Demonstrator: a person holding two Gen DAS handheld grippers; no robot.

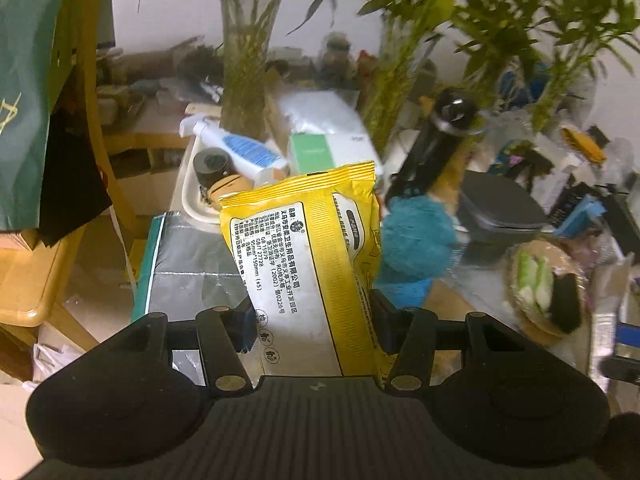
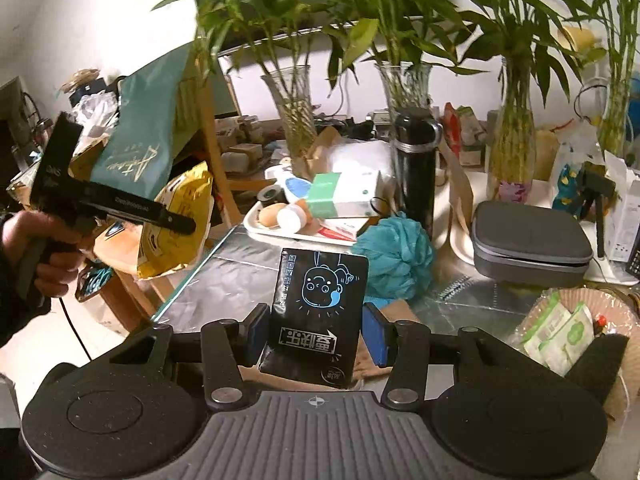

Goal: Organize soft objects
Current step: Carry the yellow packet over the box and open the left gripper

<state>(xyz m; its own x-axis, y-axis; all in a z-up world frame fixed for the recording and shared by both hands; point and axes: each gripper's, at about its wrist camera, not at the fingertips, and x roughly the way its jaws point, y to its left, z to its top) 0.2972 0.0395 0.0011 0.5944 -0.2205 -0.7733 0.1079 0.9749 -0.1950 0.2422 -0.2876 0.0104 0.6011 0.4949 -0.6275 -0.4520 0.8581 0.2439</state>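
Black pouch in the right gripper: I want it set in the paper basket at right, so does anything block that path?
Nothing visible does. The black pouch is held above the table; the paper basket, open-topped, already holds wipes packs.

Left tool [image 1: 314, 320]: black, ribbed housing, brass-coloured screws.
Right tool [image 2: 316, 330]: black, blue pads [image 2: 376, 334].
Hand [image 2: 48, 240]: bare skin, dark sleeve.

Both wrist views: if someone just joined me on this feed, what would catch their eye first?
First, the yellow packet clamped in the left gripper, filling the middle of the left wrist view and held in the air off the table's left edge. Next, the black packet with a blue cartoon face, between the fingers of the right gripper. Behind it on the table lie a teal mesh puff and tall bamboo vases.
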